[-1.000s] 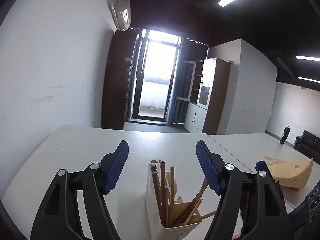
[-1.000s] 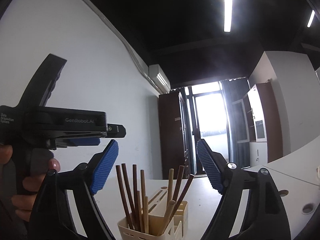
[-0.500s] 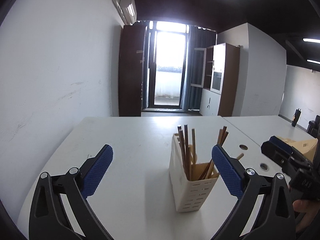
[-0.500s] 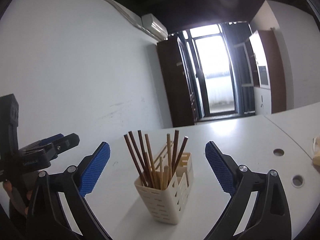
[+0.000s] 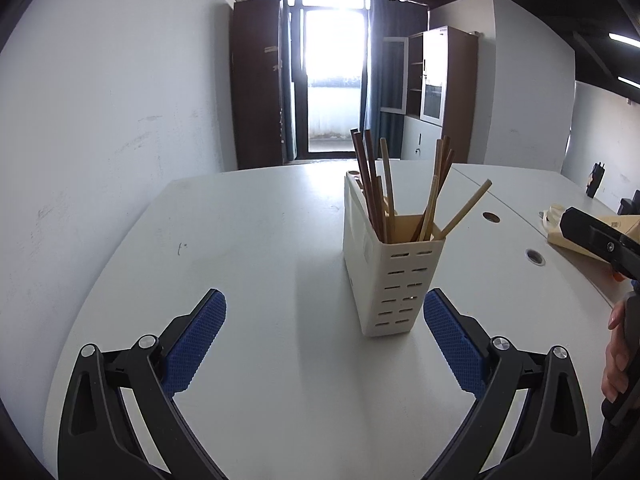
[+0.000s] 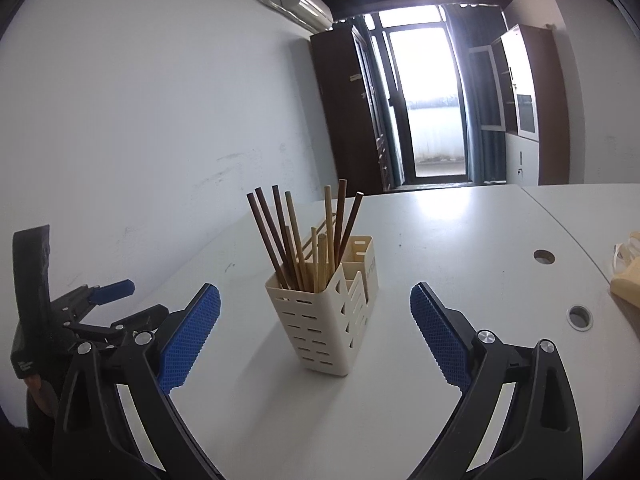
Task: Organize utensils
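A: Two handheld grippers face one cream slotted utensil holder [image 5: 386,264] that stands upright on a white table [image 5: 256,240]. What are the fingers doing?

B: The left gripper [image 5: 325,338] has its blue-padded fingers [image 5: 192,340] spread wide — nothing between them. The holder stands just beyond its right finger, apart from it. The right gripper [image 6: 314,334] is equally wide and empty, with the holder ahead of the gap, nearer its left finger.

A: And what is in the holder?

B: A bundle of wooden chopsticks [image 6: 298,236], some dark brown and some pale, standing on end and fanning outward above the rim. From the right wrist view they crowd the near compartment; the compartments behind it are lower and I cannot tell what they hold.

A: Anything else nearby?

B: Two round cable holes [image 6: 578,316] in the table to the right, and a tan paper bag [image 5: 576,236] at the far right. A person's hand [image 5: 618,360] wraps the right gripper's handle at the left wrist view's right edge. A bright glass door [image 5: 334,80] lies beyond the table.
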